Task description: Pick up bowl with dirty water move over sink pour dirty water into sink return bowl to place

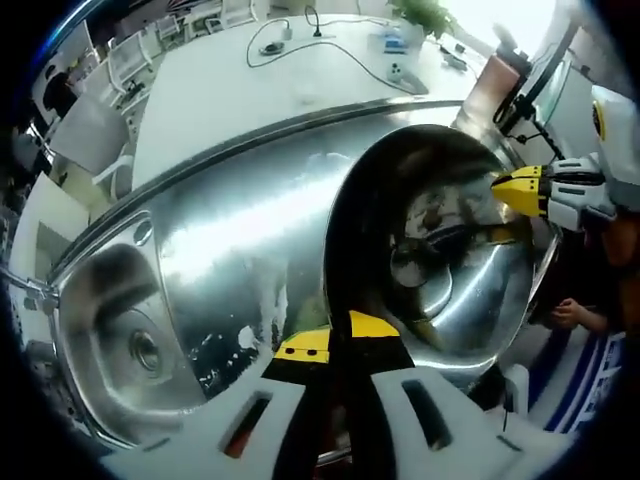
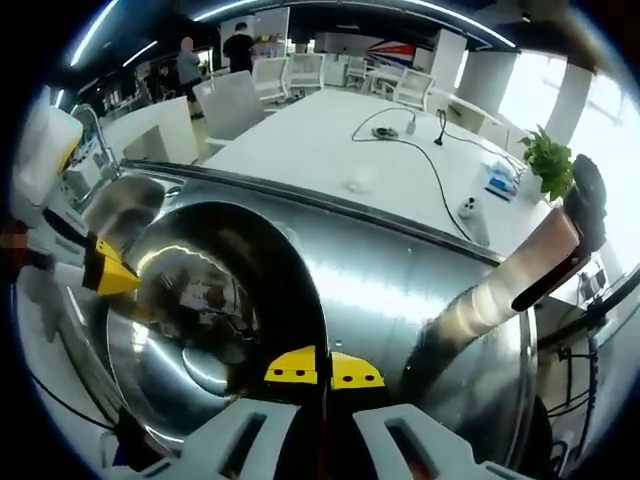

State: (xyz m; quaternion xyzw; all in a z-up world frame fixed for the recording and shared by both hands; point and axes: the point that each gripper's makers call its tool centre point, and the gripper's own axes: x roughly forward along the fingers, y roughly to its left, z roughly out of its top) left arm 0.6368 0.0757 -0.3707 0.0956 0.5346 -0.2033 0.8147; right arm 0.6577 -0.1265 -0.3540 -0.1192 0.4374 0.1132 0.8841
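A big steel bowl (image 1: 440, 240) is held from two sides, over the steel drainboard (image 1: 240, 230) beside the sink basin (image 1: 120, 330). My left gripper (image 1: 340, 340) is shut on its near rim, yellow tips pinching the edge. My right gripper (image 1: 520, 190) comes in from the right and clamps the opposite rim. In the right gripper view the bowl (image 2: 200, 310) lies left of centre, with my right gripper (image 2: 322, 368) shut on its rim and the left gripper (image 2: 110, 272) on the far side. Glare and reflections hide whether the bowl holds water.
The basin has a drain (image 1: 145, 348) and a faucet (image 2: 88, 125) behind it. A tall copper-coloured bottle (image 2: 520, 285) with a black top stands on the steel to the right. Behind lies a white table (image 2: 340, 140) with cables, a plant (image 2: 548, 160) and chairs.
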